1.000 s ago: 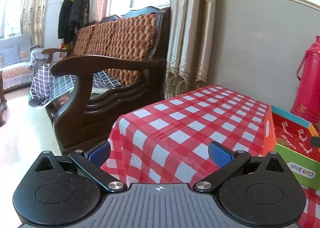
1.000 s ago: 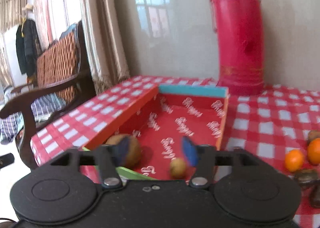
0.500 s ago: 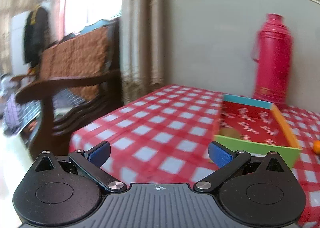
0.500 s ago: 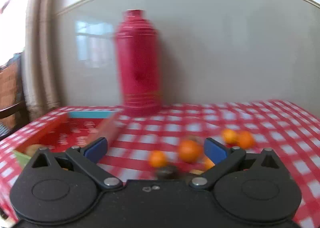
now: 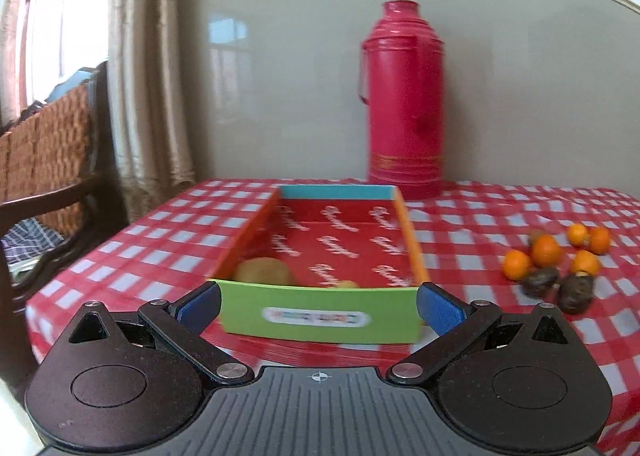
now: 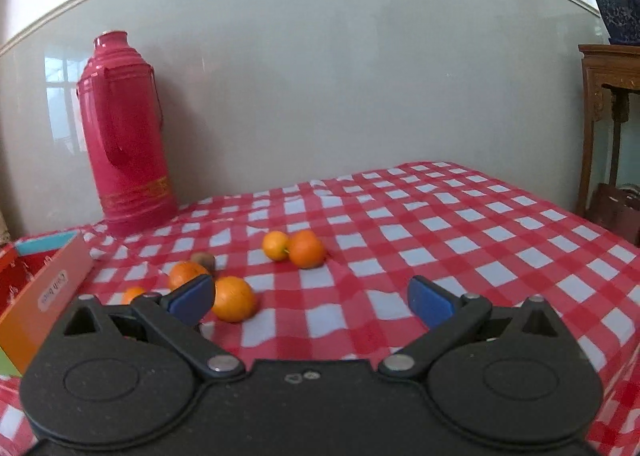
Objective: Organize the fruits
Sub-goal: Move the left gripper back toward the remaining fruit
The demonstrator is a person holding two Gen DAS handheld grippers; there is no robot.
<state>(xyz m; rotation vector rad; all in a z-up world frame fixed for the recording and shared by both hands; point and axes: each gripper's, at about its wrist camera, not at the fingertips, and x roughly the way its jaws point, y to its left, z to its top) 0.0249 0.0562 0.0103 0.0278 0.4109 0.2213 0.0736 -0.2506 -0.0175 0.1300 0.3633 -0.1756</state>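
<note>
Two tongs show, one per view, and both stand spread wide with nothing between their blue pads. The left tongs (image 5: 319, 306) hang just in front of the box (image 5: 320, 320), whose green end wall with a blurred label faces the camera; the pads sit to either side of that wall, and whether they touch it cannot be told. Inside the box, on its red printed floor, a brown kiwi (image 5: 262, 271) lies near the front left corner, and a smaller yellowish fruit (image 5: 347, 284) peeks over the green wall to its right. A red thermos (image 5: 402, 99) stands upright behind the box, close to the wall. On the checked table (image 5: 168, 244), right of the box and well apart from it, sits a loose cluster of oranges (image 5: 546, 250) with two dark fruits (image 5: 540, 282) at its near edge. The right tongs (image 6: 310, 298) hover low over the table near these fruits; one orange (image 6: 234, 298) lies just beside the left pad, and the pad overlaps another in the picture. Two more oranges touch each other farther back, and a small brown fruit (image 6: 203, 259) lies near the left ones. The box's orange side shows at the left edge.
</note>
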